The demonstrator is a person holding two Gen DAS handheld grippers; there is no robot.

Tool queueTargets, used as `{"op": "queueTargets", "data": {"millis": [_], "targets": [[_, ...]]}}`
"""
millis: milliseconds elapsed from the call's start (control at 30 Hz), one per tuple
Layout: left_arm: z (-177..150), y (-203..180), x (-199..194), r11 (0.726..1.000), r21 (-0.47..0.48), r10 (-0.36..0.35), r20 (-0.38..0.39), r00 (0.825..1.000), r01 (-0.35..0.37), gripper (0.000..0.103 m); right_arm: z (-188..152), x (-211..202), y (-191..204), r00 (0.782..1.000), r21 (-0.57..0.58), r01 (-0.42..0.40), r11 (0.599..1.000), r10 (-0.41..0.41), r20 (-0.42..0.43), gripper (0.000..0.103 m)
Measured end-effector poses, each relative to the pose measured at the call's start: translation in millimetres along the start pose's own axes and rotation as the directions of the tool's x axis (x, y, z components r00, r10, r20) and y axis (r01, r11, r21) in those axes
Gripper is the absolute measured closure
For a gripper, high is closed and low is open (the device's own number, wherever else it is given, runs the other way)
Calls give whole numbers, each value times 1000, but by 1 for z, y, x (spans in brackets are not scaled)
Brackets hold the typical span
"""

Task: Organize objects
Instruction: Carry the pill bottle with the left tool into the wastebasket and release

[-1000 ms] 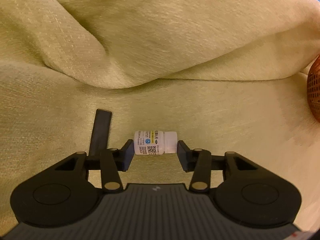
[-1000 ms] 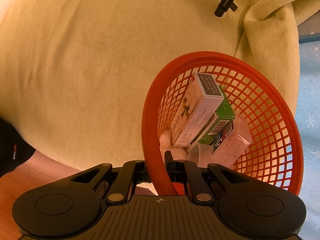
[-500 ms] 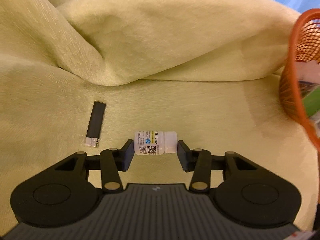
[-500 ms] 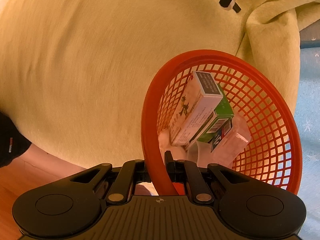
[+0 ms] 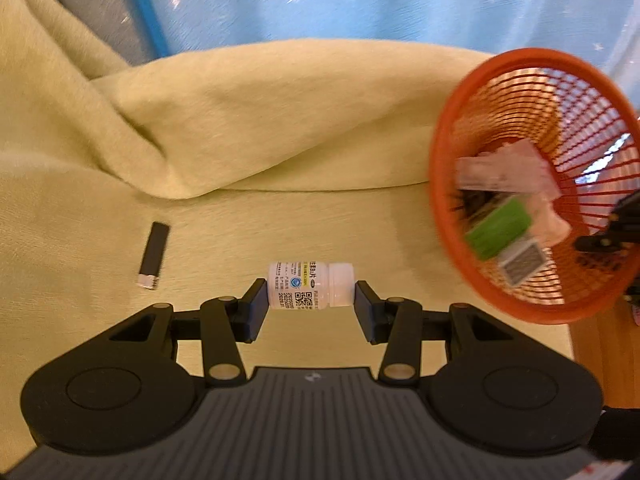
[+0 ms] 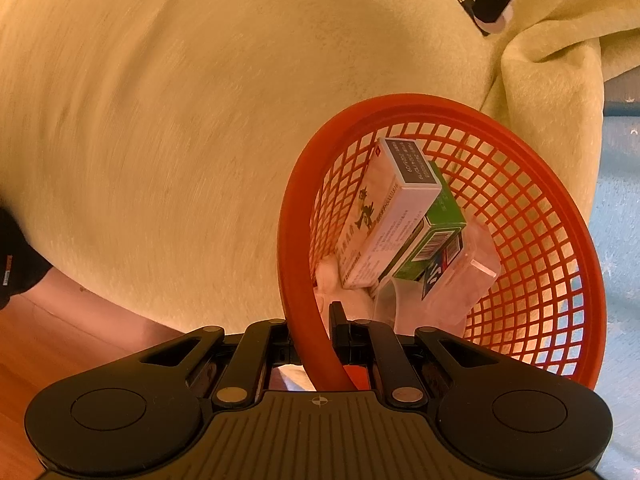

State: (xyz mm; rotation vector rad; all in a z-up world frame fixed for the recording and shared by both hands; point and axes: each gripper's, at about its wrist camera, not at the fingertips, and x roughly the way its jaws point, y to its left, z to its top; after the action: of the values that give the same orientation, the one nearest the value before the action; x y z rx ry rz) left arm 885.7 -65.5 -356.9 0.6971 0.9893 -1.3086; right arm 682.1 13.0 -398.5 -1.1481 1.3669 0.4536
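**Basket part-filled, bottle and stick outstanding**

Left of the left tongs (image 5: 310, 312), still loose on the fuzzy yellow blanket (image 5: 248, 128): a flat black stick (image 5: 154, 255); clamped end to end between them, a smooth white pill bottle (image 5: 311, 290), lying sideways; to the right, the rigid orange mesh basket (image 5: 440, 184), rim pinched by the right tongs (image 6: 316, 332), already loaded with glossy cardboard boxes (image 6: 386, 210).
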Motion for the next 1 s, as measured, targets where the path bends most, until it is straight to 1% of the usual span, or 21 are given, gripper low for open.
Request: {"op": "queueTargets", "data": {"millis": [300,1000], "targets": [[8,-32,-26,999,8,-35,38,999,35,62,3,4,2,1000,-16,14,1000,-15,-4,98],[22,-59,-40,995,53,-87,71,994,83,62,1,6,1,1000,-9,18,1000,-18,2,98]]}}
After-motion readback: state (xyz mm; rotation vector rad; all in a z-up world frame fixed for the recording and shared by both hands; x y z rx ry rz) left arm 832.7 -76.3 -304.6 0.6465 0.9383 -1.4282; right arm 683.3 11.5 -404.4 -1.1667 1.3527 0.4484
